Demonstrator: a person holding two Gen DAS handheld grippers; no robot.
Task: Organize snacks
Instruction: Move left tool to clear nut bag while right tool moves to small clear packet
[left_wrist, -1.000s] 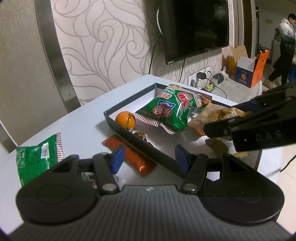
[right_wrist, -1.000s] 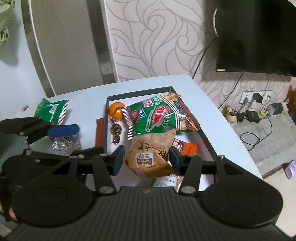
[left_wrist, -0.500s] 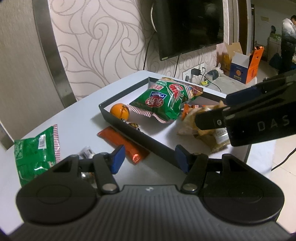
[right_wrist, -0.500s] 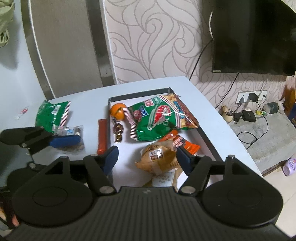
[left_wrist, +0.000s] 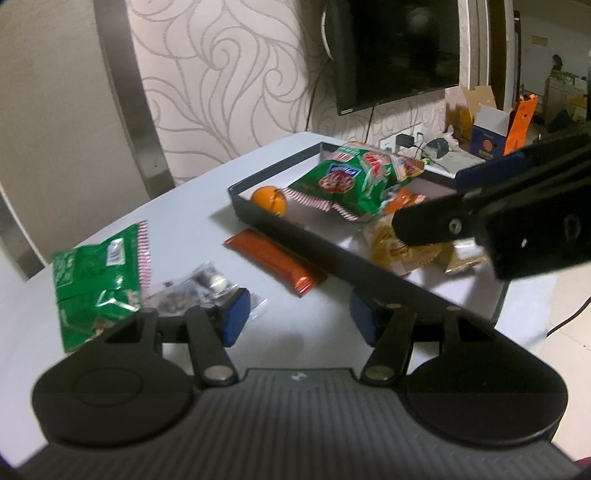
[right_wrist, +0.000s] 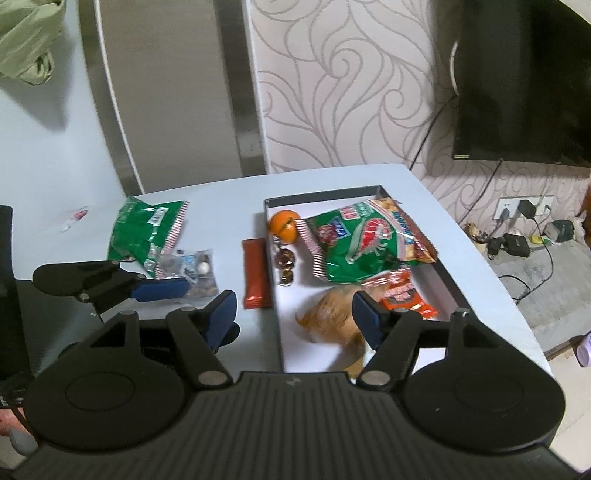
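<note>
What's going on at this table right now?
A person with a handheld tool in each hand is sorting snacks into a black tray. The right tool has just opened and holds nothing; the tan pastry packet lies in the tray below it, by the big green chip bag and orange. The left tool is open near the clear candy packet. A red bar and small green bag remain outside.

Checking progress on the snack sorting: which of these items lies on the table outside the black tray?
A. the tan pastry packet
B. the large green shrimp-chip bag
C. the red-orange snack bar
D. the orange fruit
C: the red-orange snack bar lies flat on the table, just outside the left wall of the black tray, while the fruit, the large bag and the pastry packet all sit inside it.
</note>
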